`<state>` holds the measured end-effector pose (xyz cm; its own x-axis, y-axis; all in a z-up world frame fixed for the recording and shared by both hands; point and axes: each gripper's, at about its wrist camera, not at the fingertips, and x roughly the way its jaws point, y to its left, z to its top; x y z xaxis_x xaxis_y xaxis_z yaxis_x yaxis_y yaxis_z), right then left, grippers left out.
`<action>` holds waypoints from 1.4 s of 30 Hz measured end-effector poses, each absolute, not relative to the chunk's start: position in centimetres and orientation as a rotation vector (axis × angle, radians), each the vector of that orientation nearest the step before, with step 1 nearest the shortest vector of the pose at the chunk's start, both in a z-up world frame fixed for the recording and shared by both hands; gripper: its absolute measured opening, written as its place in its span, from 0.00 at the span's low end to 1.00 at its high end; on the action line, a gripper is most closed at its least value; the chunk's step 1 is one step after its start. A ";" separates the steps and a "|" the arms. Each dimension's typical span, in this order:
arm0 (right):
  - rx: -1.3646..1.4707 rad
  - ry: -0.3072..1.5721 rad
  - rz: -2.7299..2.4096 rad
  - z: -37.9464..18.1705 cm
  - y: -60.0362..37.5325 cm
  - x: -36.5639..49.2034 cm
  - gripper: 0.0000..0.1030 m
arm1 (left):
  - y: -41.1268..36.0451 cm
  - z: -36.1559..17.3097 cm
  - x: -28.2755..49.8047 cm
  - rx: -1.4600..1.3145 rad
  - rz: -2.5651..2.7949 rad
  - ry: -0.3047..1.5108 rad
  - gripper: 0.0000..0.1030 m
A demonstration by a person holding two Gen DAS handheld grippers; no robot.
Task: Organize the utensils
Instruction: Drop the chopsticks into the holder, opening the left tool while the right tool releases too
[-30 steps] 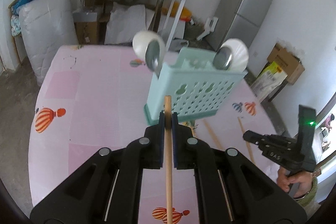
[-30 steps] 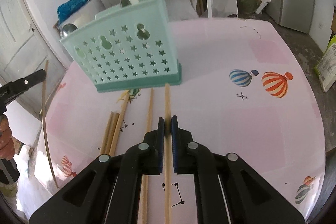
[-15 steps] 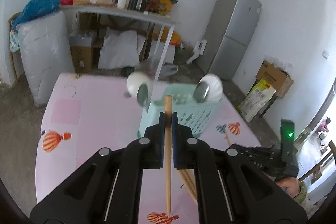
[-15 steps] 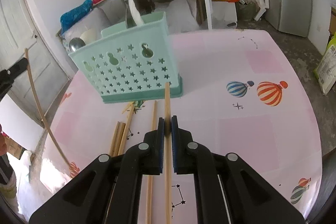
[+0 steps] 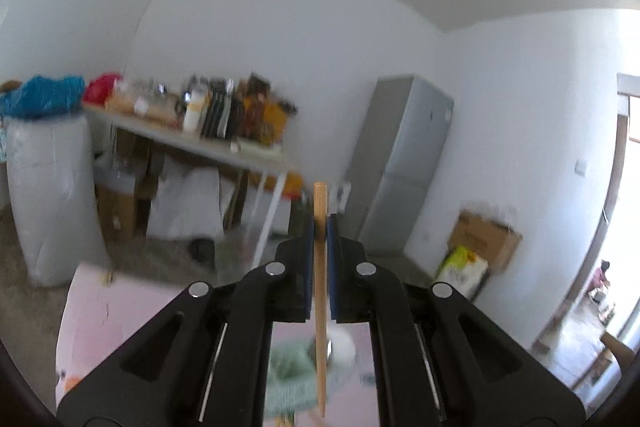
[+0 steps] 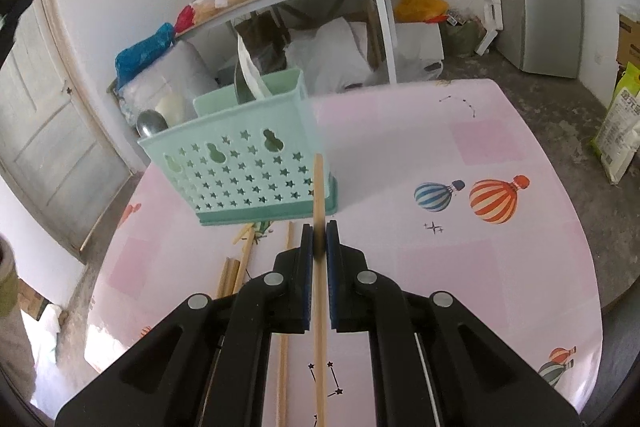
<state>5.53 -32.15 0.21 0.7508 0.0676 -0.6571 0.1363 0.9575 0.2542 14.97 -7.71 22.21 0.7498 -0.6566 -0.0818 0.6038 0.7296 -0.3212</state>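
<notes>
Over the pink table (image 6: 500, 131), each hand-held gripper clamps a chopstick lengthwise: left (image 5: 320, 227) level, right (image 6: 319, 231) tilted toward the caddy (image 6: 240, 163).

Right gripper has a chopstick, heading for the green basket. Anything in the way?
Nothing visible blocks it. The right gripper is shut on a chopstick, whose tip overlaps the near wall of the green basket. Spoons stand at the basket's left end; loose chopsticks lie on the table below.

Left wrist view: level, high, facing the refrigerator (image 5: 404, 163) wall. Right wrist view: angled down, close over the pink table (image 6: 500, 259). Both share the mint utensil basket (image 6: 248, 171).
</notes>
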 end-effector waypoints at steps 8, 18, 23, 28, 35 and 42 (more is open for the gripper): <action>0.298 0.691 -0.031 1.0 -32.0 5.3 0.06 | -12.8 18.9 18.7 -0.230 -0.573 0.120 0.04; 0.303 0.647 -0.027 2.4 -32.6 4.1 0.06 | -13.6 10.9 19.7 -0.163 -0.540 0.335 0.10; 0.386 0.581 0.028 4.4 -33.5 2.8 0.06 | -11.2 10.5 16.9 -0.126 -0.514 0.337 0.38; 0.375 0.504 0.053 7.2 -33.2 2.6 0.06 | -8.6 10.0 13.7 -0.125 -0.496 0.336 0.49; 0.297 0.309 0.097 13.9 -32.0 4.1 0.06 | -7.2 6.5 11.4 -0.101 -0.489 0.449 0.64; 0.228 0.098 0.111 19.3 -29.7 8.0 0.06 | -6.8 2.6 10.5 -0.084 -0.479 0.576 0.71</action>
<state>8.02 -29.74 19.29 0.9891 0.1204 -0.0844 -0.0981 0.9680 0.2311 10.51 -6.79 2.60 0.7323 -0.4580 -0.5040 0.4120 0.8872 -0.2075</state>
